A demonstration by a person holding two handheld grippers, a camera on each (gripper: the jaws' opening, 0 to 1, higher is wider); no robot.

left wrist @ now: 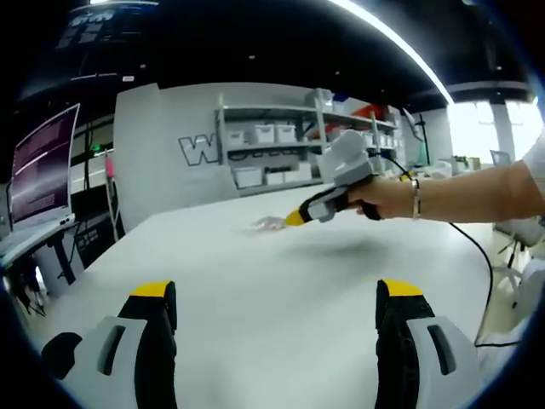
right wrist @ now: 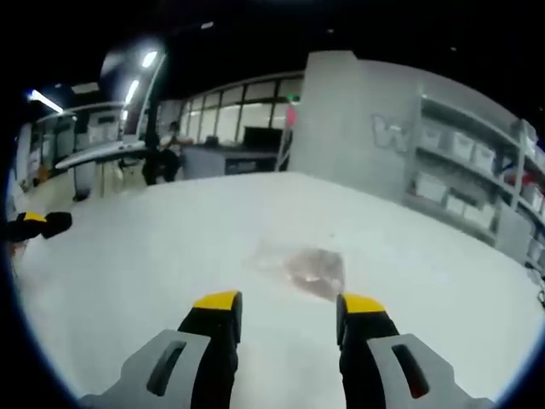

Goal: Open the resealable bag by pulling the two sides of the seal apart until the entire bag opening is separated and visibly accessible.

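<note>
Two black jaws with yellow tips, belonging to the left gripper point(left wrist: 277, 298), are seen rising from the bottom of the left gripper view; they are set wide apart and nothing is held between them. Beyond them, the white table point(left wrist: 255, 281) is spread out, and the right gripper point(left wrist: 294, 218) is seen above it from the side, gripped by a person's hand point(left wrist: 383, 198) with a bracelet at the wrist. A black cable is routed from that gripper down past the table edge.

From the right gripper view, the right gripper point(right wrist: 289, 305) is presented with its jaws parted by a moderate gap and nothing is clamped in them. The resealable bag point(right wrist: 302, 266) is located flat on the table point(right wrist: 153, 256) just ahead of the jaw tips, without contact. It is transparent, with a brownish patch visible inside. Its long axis appears to run across this view, from lower left to upper right, though its outline is faint; the end carrying the seal cannot be determined. In the left gripper view the bag point(left wrist: 271, 224) is seen as a pale shape just beside the right gripper's tip.

At the left edge of the right gripper view, the yellow tip of the left gripper point(right wrist: 34, 223) is visible, well apart from the bag.

Around the table, a grey partition wall point(left wrist: 170, 162) bearing a large letter W, metal shelving point(left wrist: 281, 153) stocked with white bins, a monitor point(left wrist: 43, 166) on a desk, and ceiling strip lights are observed.
</note>
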